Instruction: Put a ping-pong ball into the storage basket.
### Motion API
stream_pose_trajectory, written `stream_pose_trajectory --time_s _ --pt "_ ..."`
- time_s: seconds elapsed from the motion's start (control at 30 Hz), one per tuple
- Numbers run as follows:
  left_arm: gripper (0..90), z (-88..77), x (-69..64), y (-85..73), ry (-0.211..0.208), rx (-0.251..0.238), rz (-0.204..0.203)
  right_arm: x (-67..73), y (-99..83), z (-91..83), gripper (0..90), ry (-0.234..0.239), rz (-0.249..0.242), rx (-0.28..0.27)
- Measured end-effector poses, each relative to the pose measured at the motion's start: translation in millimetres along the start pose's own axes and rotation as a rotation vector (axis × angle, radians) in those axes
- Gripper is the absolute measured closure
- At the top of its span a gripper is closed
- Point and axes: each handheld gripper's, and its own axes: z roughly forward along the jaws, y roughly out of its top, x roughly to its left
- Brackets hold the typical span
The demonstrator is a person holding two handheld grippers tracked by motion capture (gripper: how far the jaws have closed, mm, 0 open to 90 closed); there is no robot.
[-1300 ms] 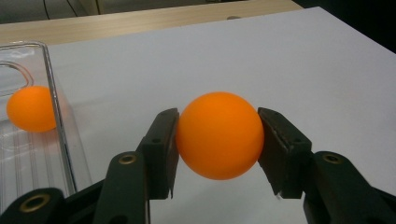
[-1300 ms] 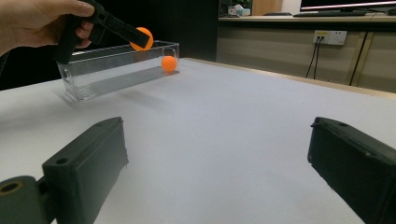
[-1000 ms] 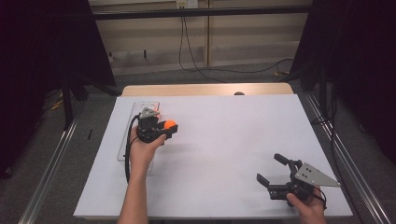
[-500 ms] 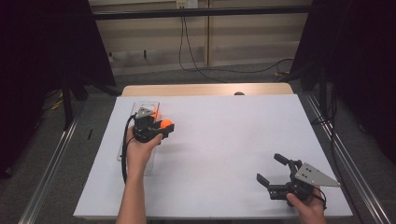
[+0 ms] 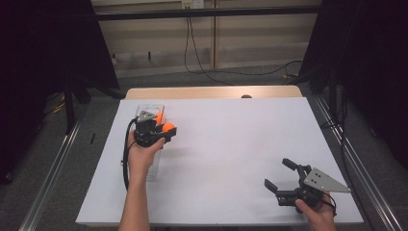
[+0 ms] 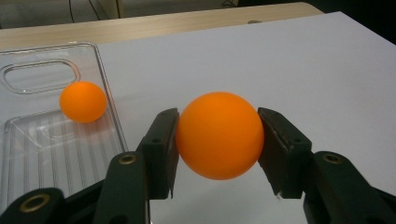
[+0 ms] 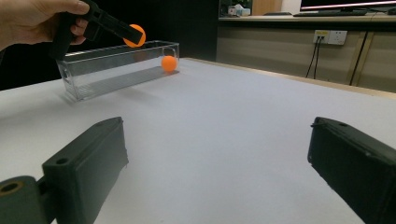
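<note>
My left gripper (image 5: 166, 130) is shut on an orange ball (image 6: 219, 135), both pads pressed against its sides. It hangs in the air just beside the long edge of a clear plastic bin (image 5: 150, 111) at the left of the white table. A second orange ball (image 6: 83, 101) lies inside the bin near its far end. The right gripper view shows the held ball (image 7: 136, 35) above the bin's rim (image 7: 121, 49) and the other ball (image 7: 168, 63) within. My right gripper (image 5: 285, 175) rests open near the table's front right corner, nothing between its fingers.
The white sheet (image 5: 231, 139) covers the table, with a wooden strip (image 5: 211, 91) along the far edge. Metal rails run down the floor on both sides. Cables lie on the floor behind the table.
The left gripper with the orange ball has moved a little away from me and to the left, closer to the bin. The right gripper has stayed in place.
</note>
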Motion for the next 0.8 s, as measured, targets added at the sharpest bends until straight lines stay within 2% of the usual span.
stream_pose_trajectory --time_s 0.8 --pt "50.7 -7.0 5.8 -0.4 0.027 -0.008 -0.008 0.1 0.1 0.1 4.3 0.001 0.000 0.000"
